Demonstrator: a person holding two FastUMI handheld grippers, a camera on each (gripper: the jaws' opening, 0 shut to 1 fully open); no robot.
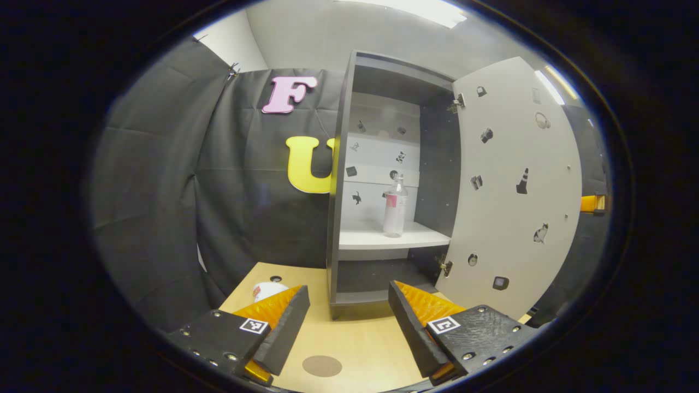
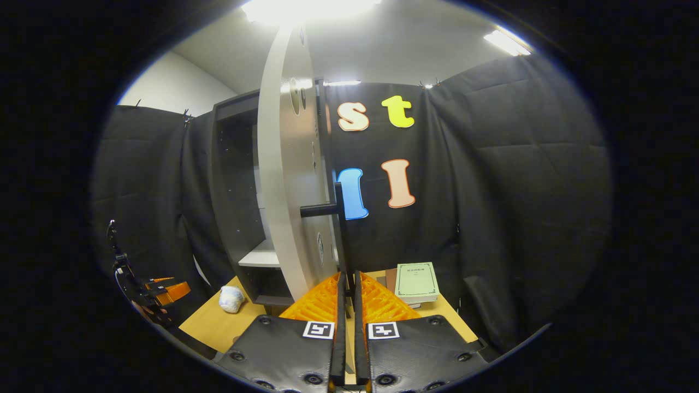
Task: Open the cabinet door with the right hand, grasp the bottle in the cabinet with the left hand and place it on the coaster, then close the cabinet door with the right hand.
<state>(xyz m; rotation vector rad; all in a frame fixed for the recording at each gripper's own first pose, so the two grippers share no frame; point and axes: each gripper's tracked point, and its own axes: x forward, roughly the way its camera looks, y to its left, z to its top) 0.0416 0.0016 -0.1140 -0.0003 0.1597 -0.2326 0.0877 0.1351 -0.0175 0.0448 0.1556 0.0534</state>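
On a pale wooden desk walled by black cloth, the bottle stands upright, cap up, on the cabinet's white shelf at frame centre, door swung open, left tool released, right tool clenched empty.

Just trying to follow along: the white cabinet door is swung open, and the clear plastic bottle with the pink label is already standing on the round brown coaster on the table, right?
Not quite. The white cabinet door is open, but the clear plastic bottle with the pink label stands on the white shelf inside the cabinet, not on the round brown coaster, which lies bare on the wooden table. The left gripper view shows this.
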